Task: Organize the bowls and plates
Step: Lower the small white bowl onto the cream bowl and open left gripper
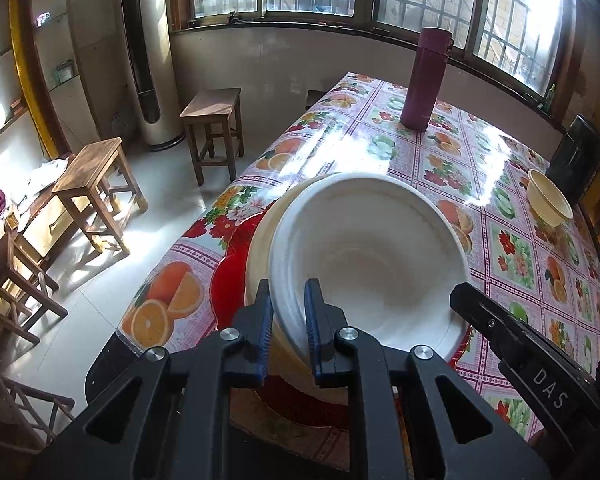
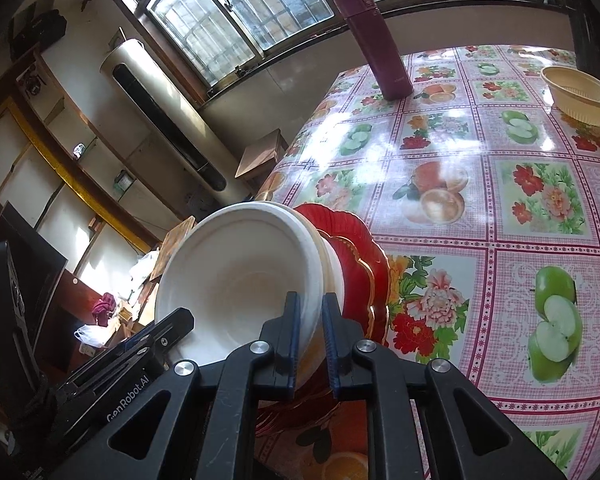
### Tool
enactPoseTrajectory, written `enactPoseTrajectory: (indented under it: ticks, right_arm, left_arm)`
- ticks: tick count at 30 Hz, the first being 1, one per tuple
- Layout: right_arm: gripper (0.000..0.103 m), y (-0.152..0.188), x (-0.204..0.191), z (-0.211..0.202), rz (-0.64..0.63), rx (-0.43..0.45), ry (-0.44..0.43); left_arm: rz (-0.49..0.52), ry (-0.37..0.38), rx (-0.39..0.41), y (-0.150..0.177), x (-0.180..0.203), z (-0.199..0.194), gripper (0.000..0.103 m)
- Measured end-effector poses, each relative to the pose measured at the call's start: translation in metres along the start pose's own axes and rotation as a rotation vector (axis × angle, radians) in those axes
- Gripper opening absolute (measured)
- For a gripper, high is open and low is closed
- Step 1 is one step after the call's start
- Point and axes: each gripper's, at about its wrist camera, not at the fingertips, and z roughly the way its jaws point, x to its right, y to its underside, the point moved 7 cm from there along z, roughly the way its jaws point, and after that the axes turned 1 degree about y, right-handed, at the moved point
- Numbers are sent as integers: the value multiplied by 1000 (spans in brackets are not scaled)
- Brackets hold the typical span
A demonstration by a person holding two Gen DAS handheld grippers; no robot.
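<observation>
Both grippers hold one white bowl by its rim. In the left wrist view the left gripper (image 1: 287, 320) has its blue-padded fingers (image 1: 265, 316) closed narrowly on the near-left rim of the white bowl (image 1: 364, 248); the right gripper's black body enters at the lower right of that frame. In the right wrist view the right gripper (image 2: 310, 328) pinches the bowl's near rim at lower centre in the same manner.

The white bowl sits tilted in a second pale bowl (image 1: 256, 256), whose wall shows at its left, and this pair stands over the red plates (image 2: 356, 248) with scalloped gilt edges, at the near left corner of the bench (image 1: 380, 136). Whether the held bowl is fully seated cannot be told.

Progress, as a judgement: stacking is well advanced, with plates below and bowls above. One cream bowl (image 2: 580, 96) remains apart at the upper right of the right wrist frame, seemingly the last piece to gather.

The stack lies close to the bench edge, with the floor and wooden stools (image 1: 92, 184) beyond at left. Open cloth extends toward the cream bowl; only the maroon flask (image 2: 376, 40) stands at the far side.
</observation>
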Motion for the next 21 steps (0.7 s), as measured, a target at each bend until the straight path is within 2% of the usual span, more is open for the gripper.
enactPoseTrajectory:
  ticks: [6, 8, 11, 14, 16, 21]
  right_arm:
    - [14, -4, -1, -5, -18, 19, -8]
    - [14, -4, 0, -8, -19, 24, -10]
    - [14, -6, 2, -11, -8, 30, -21]
    - [14, -10, 7, -15, 8, 41, -31]
    - [16, -14, 12, -19, 21, 50, -37]
    - [22, -21, 29, -28, 64, 72, -44]
  left_arm:
    - [18, -38, 59, -8, -2, -11, 14]
    - [22, -51, 78, -11, -2, -15, 17]
    - [27, -69, 105, -14, -2, -21, 23]
    - [35, -92, 138, -18, 0, -28, 37]
    - [41, -96, 159, -21, 4, -33, 50]
    - [65, -98, 206, -30, 21, -45, 56]
